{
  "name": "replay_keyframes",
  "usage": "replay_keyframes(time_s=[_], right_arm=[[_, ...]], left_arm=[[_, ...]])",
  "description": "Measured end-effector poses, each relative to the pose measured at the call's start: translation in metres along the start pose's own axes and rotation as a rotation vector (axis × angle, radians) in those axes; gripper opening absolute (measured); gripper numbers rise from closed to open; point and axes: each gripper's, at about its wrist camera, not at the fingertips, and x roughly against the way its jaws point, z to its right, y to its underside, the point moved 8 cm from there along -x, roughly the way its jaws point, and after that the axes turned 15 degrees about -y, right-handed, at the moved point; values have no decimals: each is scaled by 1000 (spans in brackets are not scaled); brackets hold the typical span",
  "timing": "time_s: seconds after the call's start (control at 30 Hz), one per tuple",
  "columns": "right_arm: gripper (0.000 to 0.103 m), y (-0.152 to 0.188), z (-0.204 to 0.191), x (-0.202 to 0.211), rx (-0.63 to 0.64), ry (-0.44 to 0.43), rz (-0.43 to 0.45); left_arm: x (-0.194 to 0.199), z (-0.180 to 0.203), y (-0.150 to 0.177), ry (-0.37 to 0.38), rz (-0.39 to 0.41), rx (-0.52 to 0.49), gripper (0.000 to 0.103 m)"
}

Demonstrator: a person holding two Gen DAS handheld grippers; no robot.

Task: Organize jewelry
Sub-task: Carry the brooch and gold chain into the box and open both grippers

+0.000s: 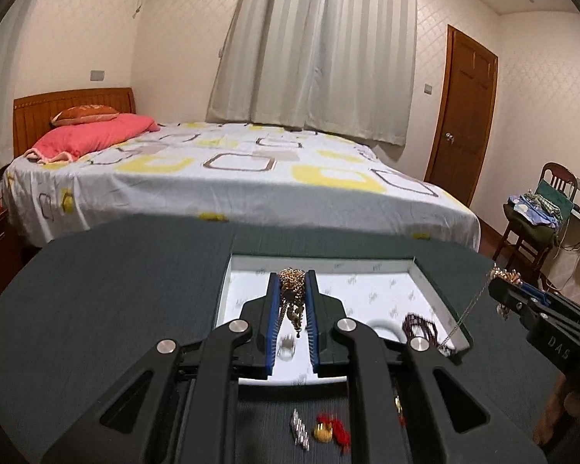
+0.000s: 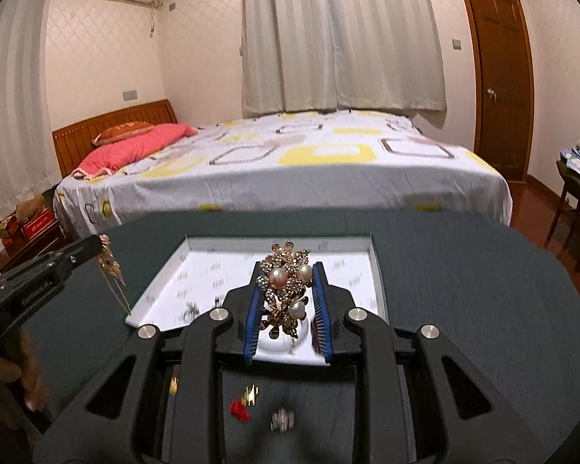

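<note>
My left gripper is shut on a gold chain piece and holds it above the white tray. My right gripper is shut on a gold pearl brooch, also above the tray; its thin chain hangs down in the left wrist view. In the tray lie a dark bead bracelet, a white ring-shaped piece and small silver pieces. On the table in front of the tray lie a red-and-gold earring and a silver clip.
The tray sits on a dark grey round table. Beyond it stands a bed with a pink pillow. A wooden door and a chair with clothes are at the right.
</note>
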Motion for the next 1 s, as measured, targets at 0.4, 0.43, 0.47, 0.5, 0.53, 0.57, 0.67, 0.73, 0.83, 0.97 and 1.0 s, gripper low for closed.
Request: replay_keyframes(time_s=[0.4,0.43,0.47,0.5,0.53,0.57,0.67,0.73,0.83,0.97,1.0], right_arm=[[24,-13,22,-72,27,4,19],[24,-11,25,-78,24,7,12],[24,-8,30,-87,23,15,-2],[24,-6,33,-94,23,21,-12],[24,-4,37,-100,20,26,-24],[24,0,43,-109,11,32,-44],[24,6,52,-127,2,52,-92],[24,13,56,-136,-8,60,-134],[24,21,63,-147,-31,76,-194],[24,30,70,-155,-47,89,-246],[24,32,71,-157,-51,92,-258]], left_arm=[[-80,15,1,-14,-46,8,13],[-89,16,5,-17,-61,7,13],[-95,16,7,-18,-73,5,13],[-103,17,10,-21,-89,-1,13],[-111,19,12,-24,-102,-7,13],[-116,21,14,-27,-113,-15,13],[-132,24,20,-36,-154,-38,13],[-141,25,24,-40,-190,-51,13],[-155,27,33,-33,-263,-59,14],[-162,26,43,-55,-300,-77,14],[-163,27,45,-58,-306,-88,14]])
